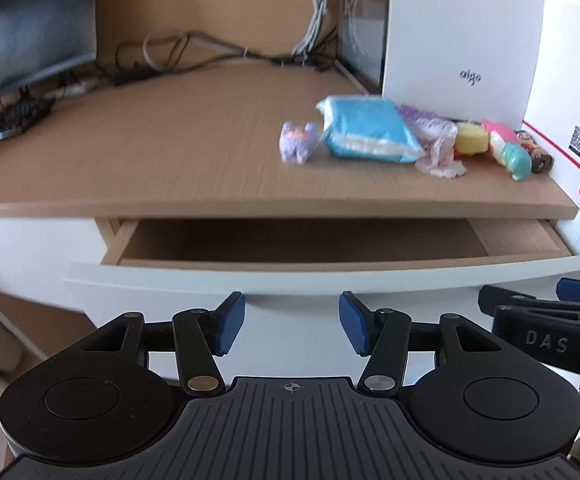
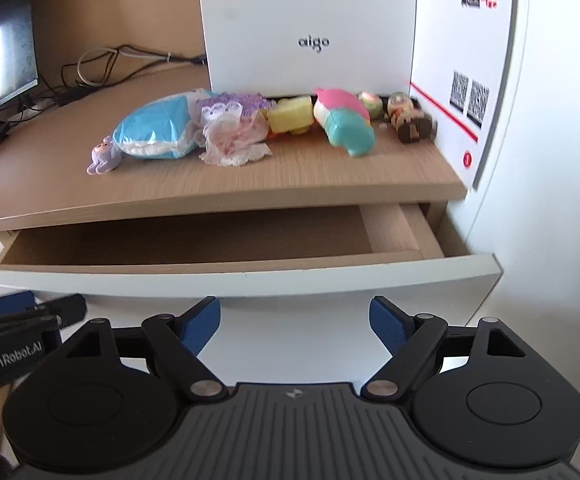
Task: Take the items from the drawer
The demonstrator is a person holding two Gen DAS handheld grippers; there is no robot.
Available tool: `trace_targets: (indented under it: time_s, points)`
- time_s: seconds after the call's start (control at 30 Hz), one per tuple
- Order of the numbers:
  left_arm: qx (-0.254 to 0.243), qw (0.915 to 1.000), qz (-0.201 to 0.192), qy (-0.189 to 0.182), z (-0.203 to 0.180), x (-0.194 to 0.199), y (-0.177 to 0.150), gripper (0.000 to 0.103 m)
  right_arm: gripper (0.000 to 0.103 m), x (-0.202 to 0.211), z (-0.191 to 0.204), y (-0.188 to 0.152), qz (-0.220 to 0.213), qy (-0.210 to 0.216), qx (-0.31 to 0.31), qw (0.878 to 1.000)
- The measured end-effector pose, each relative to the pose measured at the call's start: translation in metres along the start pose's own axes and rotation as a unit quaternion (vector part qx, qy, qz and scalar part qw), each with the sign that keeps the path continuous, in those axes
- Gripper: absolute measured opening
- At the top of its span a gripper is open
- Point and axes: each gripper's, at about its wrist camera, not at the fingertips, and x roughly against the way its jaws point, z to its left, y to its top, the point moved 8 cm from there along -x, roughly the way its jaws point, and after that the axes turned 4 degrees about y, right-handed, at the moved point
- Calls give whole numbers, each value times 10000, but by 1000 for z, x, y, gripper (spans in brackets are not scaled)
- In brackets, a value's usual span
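My left gripper (image 1: pixel 292 322) has its blue pads well apart with nothing between them; behind the gap I see only the white front of the drawer (image 1: pixel 330 276). My right gripper (image 2: pixel 295 326) stands wider still, likewise empty and touching nothing. Each sits just short of the drawer front, side by side, and the edge of the other gripper shows at the margin of each view.

The drawer is pulled out below the desk top (image 1: pixel 170 152). What I can see of its wooden floor is bare in both views; the part tucked under the desk top is hidden, so I cannot say whether anything lies back there.

On the desk top, against the white box (image 2: pixel 310 20), the items lie in a loose row: a small purple toy (image 2: pixel 104 158), a blue packet (image 2: pixel 154 128), a bit of lace fabric (image 2: pixel 230 140), a yellow block (image 2: pixel 292 118), a pink and teal toy (image 2: pixel 344 124) and a small brown figure (image 2: pixel 412 120) nearest the wall.

I judge the unloading is finished or close to it. My next move calls for checking the drawer's hidden rear; if it is empty, I would set a gripper against the front and push the drawer in squarely.
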Motion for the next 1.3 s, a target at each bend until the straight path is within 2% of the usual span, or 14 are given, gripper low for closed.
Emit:
trace_targets:
  time_s: [0.07,0.2,0.3,0.43,0.53,0.67,0.7,0.77,0.8,0.87,1.03,1.1,1.23,1.3]
  points:
    - [-114,9998,-119,-133,-6,-3,1,61,82,-4,-2,1,-104,-28,13,9999]
    - [-287,9981,-211,-512,-17,-13,9,82,82,-11,-8,6,-195,-29,-113,9997]
    - [-515,9955,-524,-593,-22,-20,28,78,82,-16,-10,9,-216,-6,-184,9996]
    - [-204,9972,-562,-443,-14,-27,48,78,88,-22,-13,11,-252,-8,-208,9995]
    - [-117,9971,-493,-570,-12,-12,38,78,89,-27,-13,13,-249,7,-172,9995]
    - [-704,9927,-141,-965,-32,-13,10,78,90,-31,-14,16,-224,33,-243,9994]
    - [-680,9931,-89,-952,-33,-18,9,78,90,-32,-14,17,-218,39,-259,9994]
    - [-734,9921,-101,-1009,-36,-27,11,78,90,-35,-14,18,-209,48,-263,9994]
    - [-778,9922,-35,-971,-38,-32,10,82,90,-35,-14,19,-214,45,-247,9995]
    - [-767,9913,105,-1060,-38,-39,7,82,90,-35,-14,20,-246,38,-232,9994]
    - [-562,9910,58,-1216,-36,-44,10,82,91,-38,-20,26,-300,-3,-183,9994]
    - [-712,9878,70,-1387,-40,-45,12,82,92,-41,-23,27,-320,-31,-196,9993]
    - [-764,9861,76,-1471,-45,-54,18,82,92,-49,-25,34,-368,-69,-157,9992]
    - [-821,9831,146,-1627,-49,-56,18,96,93,-53,-26,38,-403,-97,-170,9990]
